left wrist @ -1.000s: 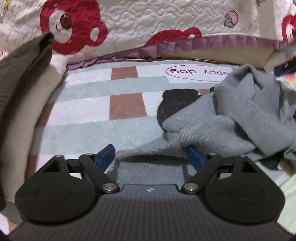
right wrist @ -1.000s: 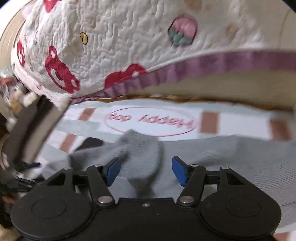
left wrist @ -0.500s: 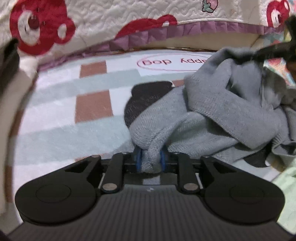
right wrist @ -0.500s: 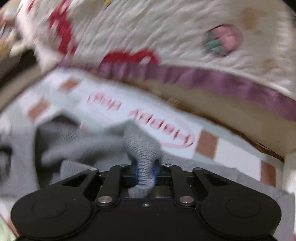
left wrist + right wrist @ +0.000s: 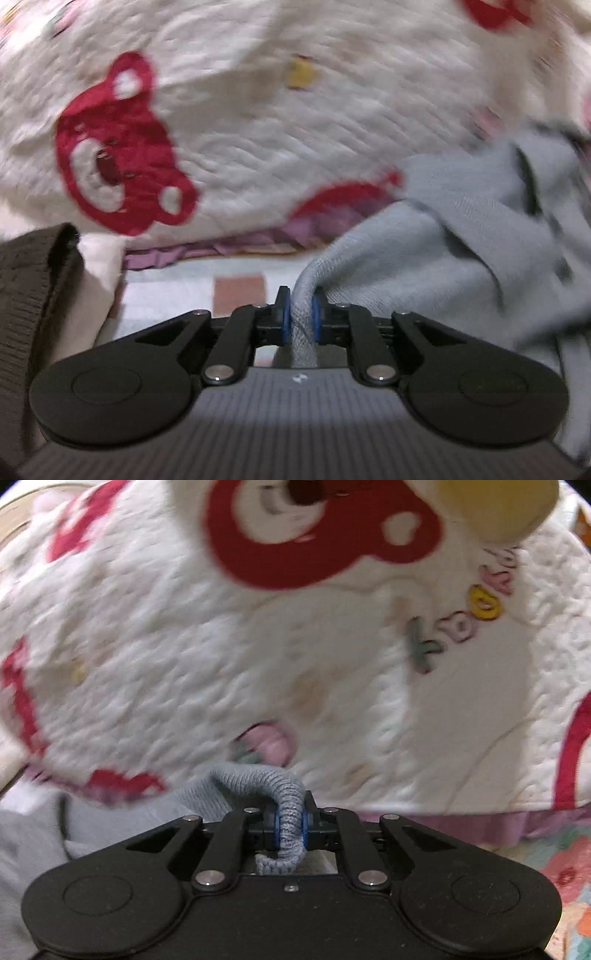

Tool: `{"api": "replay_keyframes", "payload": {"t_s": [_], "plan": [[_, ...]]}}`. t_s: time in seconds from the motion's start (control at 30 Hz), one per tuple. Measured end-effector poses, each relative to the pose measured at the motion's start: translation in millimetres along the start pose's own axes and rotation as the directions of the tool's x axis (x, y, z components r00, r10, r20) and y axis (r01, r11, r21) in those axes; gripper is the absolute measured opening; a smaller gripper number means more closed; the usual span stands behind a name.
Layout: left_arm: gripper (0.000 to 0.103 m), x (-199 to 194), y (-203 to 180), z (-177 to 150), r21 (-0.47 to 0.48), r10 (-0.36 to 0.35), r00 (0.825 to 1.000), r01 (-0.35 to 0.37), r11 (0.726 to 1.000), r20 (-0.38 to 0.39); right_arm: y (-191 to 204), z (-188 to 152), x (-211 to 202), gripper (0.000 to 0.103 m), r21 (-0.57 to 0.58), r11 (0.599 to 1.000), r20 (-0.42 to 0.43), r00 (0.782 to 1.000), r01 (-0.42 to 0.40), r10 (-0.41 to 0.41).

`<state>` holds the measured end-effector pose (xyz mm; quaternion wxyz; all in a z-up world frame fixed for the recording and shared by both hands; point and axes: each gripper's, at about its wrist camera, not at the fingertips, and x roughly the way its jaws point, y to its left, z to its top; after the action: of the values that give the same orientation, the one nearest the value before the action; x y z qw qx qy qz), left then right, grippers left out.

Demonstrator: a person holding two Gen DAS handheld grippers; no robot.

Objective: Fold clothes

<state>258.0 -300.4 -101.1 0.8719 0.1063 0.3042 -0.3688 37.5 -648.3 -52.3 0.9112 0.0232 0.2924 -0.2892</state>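
A grey knitted sweater (image 5: 461,251) hangs bunched to the right in the left wrist view, lifted off the mat. My left gripper (image 5: 300,314) is shut on a fold of its edge, the cloth pinched between the blue pads. In the right wrist view, my right gripper (image 5: 289,823) is shut on a ribbed edge of the same grey sweater (image 5: 255,782), which loops over the jaws and trails off to the lower left. Both views are blurred by motion.
A white quilted cover with red bear prints (image 5: 122,147) and a purple frill (image 5: 207,251) fills the background, also seen as the quilt (image 5: 295,646) in the right wrist view. A dark brown garment (image 5: 33,280) lies at left. The checked mat (image 5: 236,288) shows below.
Both grippers went from open to shut on the grey sweater, then rose with it; the views now face the quilt instead of the mat.
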Motion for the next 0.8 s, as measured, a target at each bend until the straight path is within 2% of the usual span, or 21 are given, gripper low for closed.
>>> {"api": "replay_keyframes", "payload": {"t_s": [0.03,0.1,0.2,0.3,0.43,0.63,0.7,0.8], "plan": [[0.046,13,-1,3,-0.027,0.018,1.0,-0.019,0.999,-0.016,-4,5,5,0.046,0.007,1.0,0.0,1.0,0.023,-0.023],[0.047,24,-12,-4,-0.02,0.01,0.998,-0.011,1.0,-0.061,-6,-10,11,0.067,0.005,0.999,-0.019,0.998,0.052,-0.052],[0.053,3,-31,-33,-0.028,-0.057,0.995,0.055,0.998,-0.083,-12,-54,-2,0.067,0.046,0.998,-0.049,0.998,0.045,-0.042],[0.059,-25,-51,-65,-0.044,-0.133,0.986,0.129,0.991,-0.097,-32,-104,-38,0.067,0.193,0.98,-0.07,0.996,-0.043,0.058],[0.065,-56,-82,-97,-0.103,-0.231,0.965,0.219,0.97,-0.125,-45,-158,-86,0.067,0.238,0.963,-0.063,0.988,-0.124,0.143],[0.07,-80,-130,-134,-0.215,-0.374,0.91,0.335,0.917,-0.177,-50,-210,-156,0.067,0.323,0.927,-0.04,0.975,-0.192,0.217],[0.07,-83,-140,-145,-0.255,-0.404,0.892,0.35,0.902,-0.203,-45,-222,-178,0.067,0.301,0.923,-0.055,0.962,-0.24,0.268],[0.07,-89,-151,-157,-0.291,-0.449,0.862,0.378,0.879,-0.235,-24,-233,-203,0.067,0.207,0.919,-0.058,0.934,-0.335,0.354]]}}
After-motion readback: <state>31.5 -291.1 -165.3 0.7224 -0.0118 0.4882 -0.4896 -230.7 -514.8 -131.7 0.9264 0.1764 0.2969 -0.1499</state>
